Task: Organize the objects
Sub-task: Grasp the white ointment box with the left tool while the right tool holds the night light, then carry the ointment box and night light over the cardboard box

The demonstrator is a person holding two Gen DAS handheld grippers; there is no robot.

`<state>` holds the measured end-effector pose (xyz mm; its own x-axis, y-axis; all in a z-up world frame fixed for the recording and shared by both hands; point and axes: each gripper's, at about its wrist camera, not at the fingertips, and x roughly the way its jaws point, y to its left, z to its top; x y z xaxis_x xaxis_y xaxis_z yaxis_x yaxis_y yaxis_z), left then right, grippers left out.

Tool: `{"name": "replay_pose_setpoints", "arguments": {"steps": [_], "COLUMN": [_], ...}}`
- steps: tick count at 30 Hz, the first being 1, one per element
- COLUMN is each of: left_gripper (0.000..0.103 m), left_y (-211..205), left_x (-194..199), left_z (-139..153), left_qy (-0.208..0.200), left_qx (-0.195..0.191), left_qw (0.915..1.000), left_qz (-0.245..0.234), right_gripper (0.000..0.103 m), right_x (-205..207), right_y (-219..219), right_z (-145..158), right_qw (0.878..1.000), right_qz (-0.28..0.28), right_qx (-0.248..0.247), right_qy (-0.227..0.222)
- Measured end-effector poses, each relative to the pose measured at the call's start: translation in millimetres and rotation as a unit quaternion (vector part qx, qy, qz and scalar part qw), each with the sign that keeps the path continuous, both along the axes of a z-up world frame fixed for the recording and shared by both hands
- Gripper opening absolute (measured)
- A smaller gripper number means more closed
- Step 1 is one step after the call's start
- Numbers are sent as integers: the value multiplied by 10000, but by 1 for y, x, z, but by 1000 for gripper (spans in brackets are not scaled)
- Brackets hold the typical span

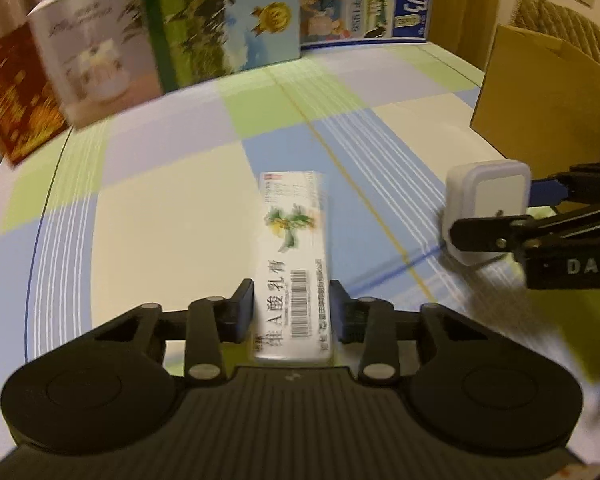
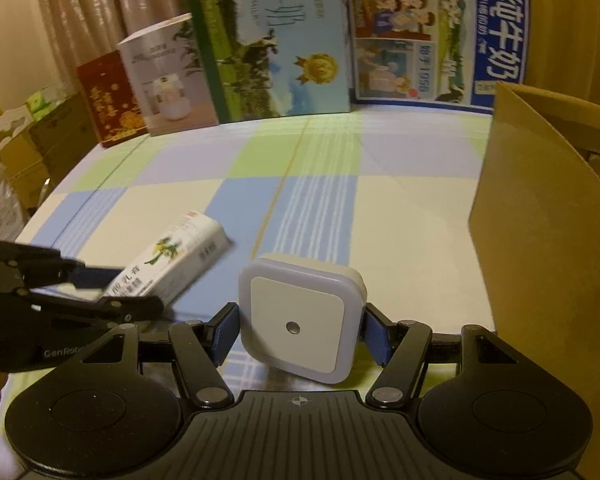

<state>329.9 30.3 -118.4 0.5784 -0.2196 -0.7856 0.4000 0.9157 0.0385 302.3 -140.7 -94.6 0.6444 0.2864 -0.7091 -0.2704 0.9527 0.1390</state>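
**Both grippers holding items over the checked table**

The left gripper is clamping a long white ointment box by its near end, its fingers pressing against the two long sides. The box is pointing away from the gripper, printed with a barcode, black characters and a green and yellow plant picture. In the right wrist view the same box is sticking out of the left gripper at a slant, apparently lifted off the tablecloth, though contact at its far end cannot be judged.

The right gripper is closing on a white square night light, its blue pads touching the left and right sides. The flat face with a small round sensor is facing the camera. From the left wrist view the night light is sitting in the right gripper to the right of the box, well apart from it and just in front of a brown carton.

The carton is standing open at the table's right edge. Along the far edge a row of printed boxes is standing upright: a red one, a white one, a green milk box and a blue milk box. Both views are blurring slightly.
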Motion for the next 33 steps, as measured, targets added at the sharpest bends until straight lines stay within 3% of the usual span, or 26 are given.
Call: {"name": "replay_pose_setpoints", "arguments": {"steps": [3,7,12,16,23,33], "left_gripper": [33,34,39,39,33,33], "left_y": [1,2,-2,-4,-3,-1], "left_x": [-22,-39,-29,-22,-19,-50], "left_z": [1,0,0,-6,-6,26], "left_qy": [130,-28,-333,-341,-274,-359], "left_qx": [-7,83,-33,-71,-212,-368], "left_qw": [9998,9997,9990,9989,9986,9960], "left_qz": [159,214,310,301,398,731], "right_gripper": [62,62,62,62,62,62], "right_x": [-3,-8,-9,-5,-4,-26], "right_y": [2,8,12,11,12,10], "right_z": [0,-1,-2,-4,-5,18], "right_qw": [10000,9997,9995,9996,9996,9998], "right_qz": [78,213,291,257,260,207], "right_qx": [4,-15,-63,-48,-78,6], "right_qy": [44,73,47,89,92,-58]}}
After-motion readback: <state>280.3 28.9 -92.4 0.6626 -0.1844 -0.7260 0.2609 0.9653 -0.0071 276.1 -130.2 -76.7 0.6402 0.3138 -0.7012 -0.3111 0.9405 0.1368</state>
